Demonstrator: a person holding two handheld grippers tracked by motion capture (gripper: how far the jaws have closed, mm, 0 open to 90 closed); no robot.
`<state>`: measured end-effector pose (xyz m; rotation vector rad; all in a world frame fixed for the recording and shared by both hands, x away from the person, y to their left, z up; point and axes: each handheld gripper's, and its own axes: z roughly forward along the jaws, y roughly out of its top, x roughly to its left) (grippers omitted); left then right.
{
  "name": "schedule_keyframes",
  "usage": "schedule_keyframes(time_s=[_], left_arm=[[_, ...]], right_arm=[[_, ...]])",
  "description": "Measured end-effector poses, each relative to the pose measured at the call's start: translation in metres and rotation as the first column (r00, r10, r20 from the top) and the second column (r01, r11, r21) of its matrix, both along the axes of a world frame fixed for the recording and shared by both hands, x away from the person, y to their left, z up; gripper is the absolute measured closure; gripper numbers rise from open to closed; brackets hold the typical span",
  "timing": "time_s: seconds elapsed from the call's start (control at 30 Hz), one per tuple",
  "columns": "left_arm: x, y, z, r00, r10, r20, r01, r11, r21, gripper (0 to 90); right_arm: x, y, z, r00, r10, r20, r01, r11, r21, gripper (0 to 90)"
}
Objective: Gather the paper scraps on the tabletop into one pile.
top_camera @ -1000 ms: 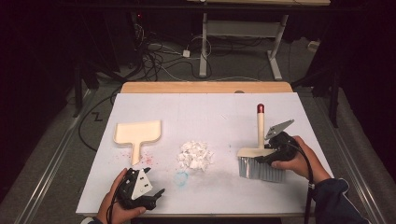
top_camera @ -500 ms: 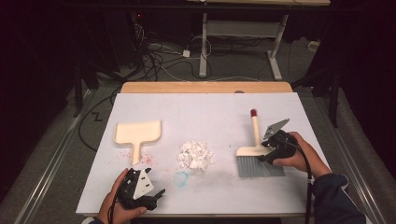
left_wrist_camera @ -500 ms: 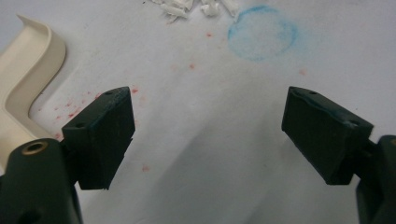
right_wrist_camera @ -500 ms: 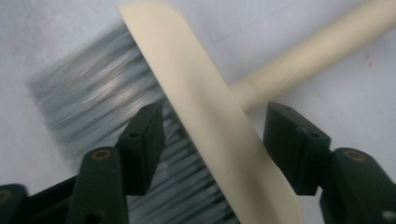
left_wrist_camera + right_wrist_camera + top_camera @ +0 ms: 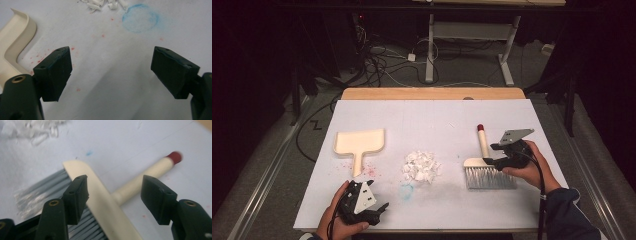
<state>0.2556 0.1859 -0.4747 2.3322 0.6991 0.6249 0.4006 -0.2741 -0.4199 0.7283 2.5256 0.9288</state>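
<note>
On the left of the white table sheet [image 5: 437, 115] lies the cream plastic dustpan [image 5: 360, 143], handle toward the person, and its tray holds nothing, just red specks on the sheet around the handle. Below it the left gripper [image 5: 382, 207] rests near the table's front edge, jaws spread wide over bare sheet. Moving to the middle, there's the small heap of white paper scraps [image 5: 421, 165], with a faint blue ring stain [image 5: 140, 18] just in front of it. Now over to the right: the hand brush with a cream head, grey bristles and a red-tipped cream handle [image 5: 485, 161] lies flat on the sheet, bristles toward the person. The right gripper [image 5: 113, 196] has just been opening, its jaws straddling the brush head, pads apart from it.
</note>
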Motion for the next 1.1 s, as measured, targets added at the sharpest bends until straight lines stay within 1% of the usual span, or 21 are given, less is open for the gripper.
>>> schedule_keyframes(time_s=[0.03, 0.1, 0.13, 0.17, 0.23, 0.3, 0.33, 0.37, 0.4, 0.43, 0.5, 0.53, 0.6, 0.67, 0.8, 0.87, 0.93, 1.0, 1.1], left_arm=[[0.000, 0.000, 0.000, 1.0000, 0.000, 0.000, 0.000, 1.0000, 0.002, 16.3], [0.000, 0.000, 0.000, 1.0000, 0.001, 0.001, -0.001, 1.0000, 0.000, 16.3], [0.000, 0.000, 0.000, 1.0000, 0.001, 0.003, -0.001, 1.0000, 0.000, 16.3], [0.000, 0.000, 0.000, 1.0000, 0.002, 0.005, -0.002, 1.0000, 0.000, 16.3], [0.001, 0.001, 0.000, 1.0000, 0.004, 0.007, -0.004, 1.0000, -0.002, 16.3], [0.001, 0.001, 0.000, 0.9999, 0.010, 0.009, -0.010, 0.9999, -0.004, 16.3], [0.002, 0.001, 0.001, 0.9999, 0.013, 0.011, -0.013, 0.9999, -0.006, 16.3], [0.002, 0.001, 0.001, 0.9999, 0.011, 0.013, -0.011, 0.9999, -0.006, 16.3], [0.003, 0.001, 0.001, 0.9998, 0.014, 0.015, -0.014, 0.9999, -0.008, 16.3], [0.003, 0.001, 0.001, 0.9998, 0.014, 0.017, -0.014, 0.9999, -0.006, 16.3], [0.004, 0.001, 0.001, 0.9997, 0.014, 0.019, -0.014, 0.9999, -0.005, 16.3], [0.005, 0.001, 0.002, 0.9997, 0.016, 0.020, -0.015, 0.9999, -0.007, 16.3], [0.006, 0.000, 0.002, 0.9996, 0.017, 0.022, -0.017, 0.9998, -0.008, 16.3], [0.007, 0.000, 0.002, 0.9995, 0.018, 0.026, -0.018, 0.9998, -0.007, 16.3], [0.009, 0.000, 0.003, 0.9992, 0.023, 0.034, -0.022, 0.9997, -0.008, 16.3], [0.009, 0.000, 0.003, 0.9990, 0.026, 0.037, -0.025, 0.9997, -0.006, 16.3], [0.010, 0.000, 0.003, 0.9987, 0.028, 0.042, -0.028, 0.9996, 0.003, 16.3], [0.010, -0.001, 0.003, 0.9984, 0.031, 0.048, -0.031, 0.9995, 0.007, 16.3], [0.011, 0.000, 0.003, 0.9979, 0.039, 0.052, -0.039, 0.9992, 0.008, 16.3]], right_arm=[[-0.002, -0.001, 0.002, 0.9997, -0.006, 0.022, 0.005, 1.000, 0.016, 37.6], [-0.008, -0.003, 0.007, 0.9983, -0.029, 0.050, 0.026, 0.998, 0.056, 36.0], [-0.011, -0.003, 0.010, 0.9975, -0.034, 0.062, 0.029, 0.997, 0.071, 33.9], [-0.014, -0.003, 0.011, 0.9955, -0.050, 0.081, 0.044, 0.996, 0.081, 33.0], [-0.021, -0.004, 0.015, 0.9897, -0.076, 0.122, 0.063, 0.993, 0.102, 32.8], [-0.027, -0.004, 0.020, 0.9837, -0.103, 0.147, 0.083, 0.987, 0.135, 31.3], [-0.031, -0.005, 0.022, 0.9773, -0.127, 0.170, 0.102, 0.984, 0.148, 31.1], [-0.035, -0.006, 0.023, 0.9721, -0.149, 0.181, 0.118, 0.979, 0.167, 29.8], [-0.038, -0.007, 0.024, 0.9711, -0.157, 0.180, 0.123, 0.974, 0.188, 28.5], [-0.043, -0.008, 0.025, 0.9683, -0.163, 0.189, 0.126, 0.972, 0.197, 28.4], [-0.051, -0.010, 0.026, 0.9581, -0.193, 0.212, 0.150, 0.968, 0.203, 26.7], [-0.055, -0.011, 0.026, 0.9550, -0.202, 0.217, 0.158, 0.966, 0.205, 25.2], [-0.062, -0.013, 0.025, 0.9477, -0.215, 0.236, 0.167, 0.964, 0.209, 25.3], [-0.068, -0.015, 0.024, 0.9431, -0.221, 0.248, 0.170, 0.962, 0.213, 25.1], [-0.079, -0.018, 0.017, 0.9302, -0.241, 0.277, 0.184, 0.959, 0.215, 23.6], [-0.083, -0.021, 0.012, 0.9234, -0.262, 0.281, 0.204, 0.954, 0.217, 22.6], [-0.088, -0.024, 0.006, 0.9195, -0.270, 0.285, 0.212, 0.953, 0.218, 22.4], [-0.093, -0.028, 0.001, 0.9131, -0.285, 0.291, 0.219, 0.946, 0.239, 22.1], [-0.101, -0.032, -0.007, 0.9110, -0.287, 0.296, 0.219, 0.945, 0.243, 21.9]])
